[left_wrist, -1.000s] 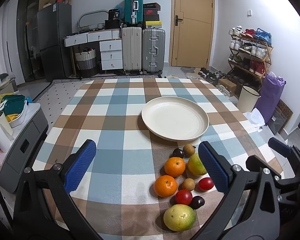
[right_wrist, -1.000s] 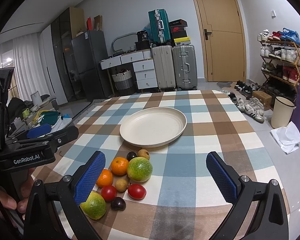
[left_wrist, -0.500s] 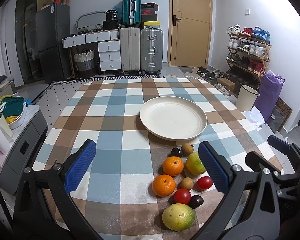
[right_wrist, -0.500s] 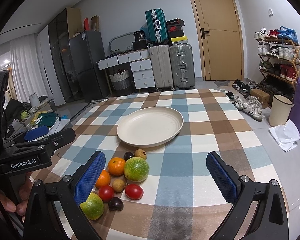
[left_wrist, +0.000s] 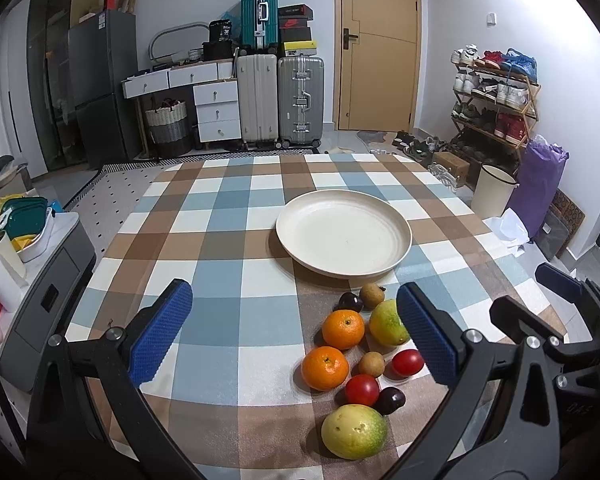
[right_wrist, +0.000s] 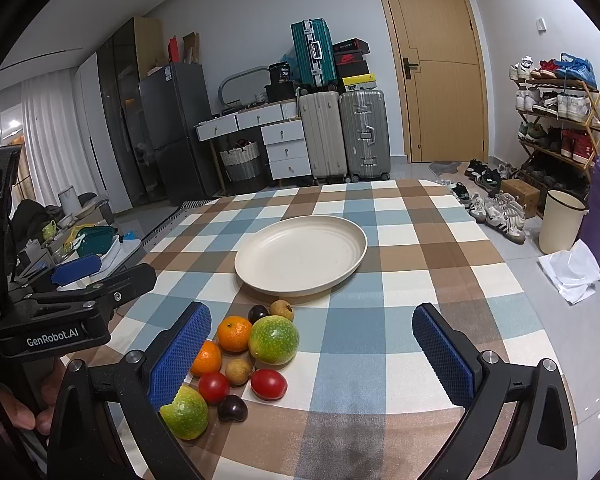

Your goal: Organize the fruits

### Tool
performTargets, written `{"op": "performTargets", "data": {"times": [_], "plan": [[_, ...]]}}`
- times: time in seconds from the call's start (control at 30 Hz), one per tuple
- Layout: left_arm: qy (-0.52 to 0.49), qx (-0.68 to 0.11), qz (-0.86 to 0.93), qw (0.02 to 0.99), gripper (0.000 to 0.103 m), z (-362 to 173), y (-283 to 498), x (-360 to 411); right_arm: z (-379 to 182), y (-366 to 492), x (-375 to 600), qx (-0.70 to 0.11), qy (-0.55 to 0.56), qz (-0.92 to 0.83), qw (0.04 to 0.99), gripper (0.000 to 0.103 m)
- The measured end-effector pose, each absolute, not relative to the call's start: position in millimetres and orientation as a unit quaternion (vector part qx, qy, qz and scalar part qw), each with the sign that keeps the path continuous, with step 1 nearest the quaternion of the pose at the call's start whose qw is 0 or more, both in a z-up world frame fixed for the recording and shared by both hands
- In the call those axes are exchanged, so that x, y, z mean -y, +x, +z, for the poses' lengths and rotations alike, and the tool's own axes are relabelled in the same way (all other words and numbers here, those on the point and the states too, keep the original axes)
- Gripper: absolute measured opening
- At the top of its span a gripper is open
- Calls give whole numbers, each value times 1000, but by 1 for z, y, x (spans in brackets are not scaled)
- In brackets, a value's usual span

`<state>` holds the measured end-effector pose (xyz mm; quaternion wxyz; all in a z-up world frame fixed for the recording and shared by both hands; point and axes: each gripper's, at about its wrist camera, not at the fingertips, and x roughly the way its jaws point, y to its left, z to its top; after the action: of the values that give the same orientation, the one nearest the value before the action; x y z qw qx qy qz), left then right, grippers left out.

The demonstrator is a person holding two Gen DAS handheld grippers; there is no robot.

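Note:
A cluster of fruit lies on the checked tablecloth in front of an empty cream plate point(left_wrist: 404, 236) point(right_wrist: 356, 240): two oranges point(left_wrist: 325, 367) point(right_wrist: 233, 333), two yellow-green round fruits point(left_wrist: 354, 431) point(right_wrist: 273, 340), two red tomatoes point(left_wrist: 362, 390) point(right_wrist: 269, 384), dark plums point(left_wrist: 390, 400) and small brown fruits point(left_wrist: 371, 295). My left gripper point(left_wrist: 292, 336) is open and empty above the near table, left of the fruit. My right gripper point(right_wrist: 312, 356) is open and empty, the fruit by its left finger.
The checked table point(left_wrist: 228, 240) ends on the right, with a bin point(left_wrist: 492, 190), a white bag and a shoe rack point(left_wrist: 496, 100) beyond. A grey cabinet point(left_wrist: 40, 280) with containers stands at the left. Suitcases point(left_wrist: 280, 100) and a door are far behind.
Both grippers have drifted slightly; the fruit and plate appear a little further left in both views. Both stay open and empty.

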<state>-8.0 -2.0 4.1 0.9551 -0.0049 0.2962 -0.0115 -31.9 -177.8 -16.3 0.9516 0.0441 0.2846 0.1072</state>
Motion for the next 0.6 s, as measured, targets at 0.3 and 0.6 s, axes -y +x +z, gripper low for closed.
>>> {"op": "performTargets", "data": {"times": [0.3,0.6], "plan": [[-3,-296,-11,955,102,4,-9,3,-15,-32,177,-283,46,109,952,103],[-2,-297,-11,955,102,4,-9,4,-14,-33,177,-282,47,109,952,103]]}}
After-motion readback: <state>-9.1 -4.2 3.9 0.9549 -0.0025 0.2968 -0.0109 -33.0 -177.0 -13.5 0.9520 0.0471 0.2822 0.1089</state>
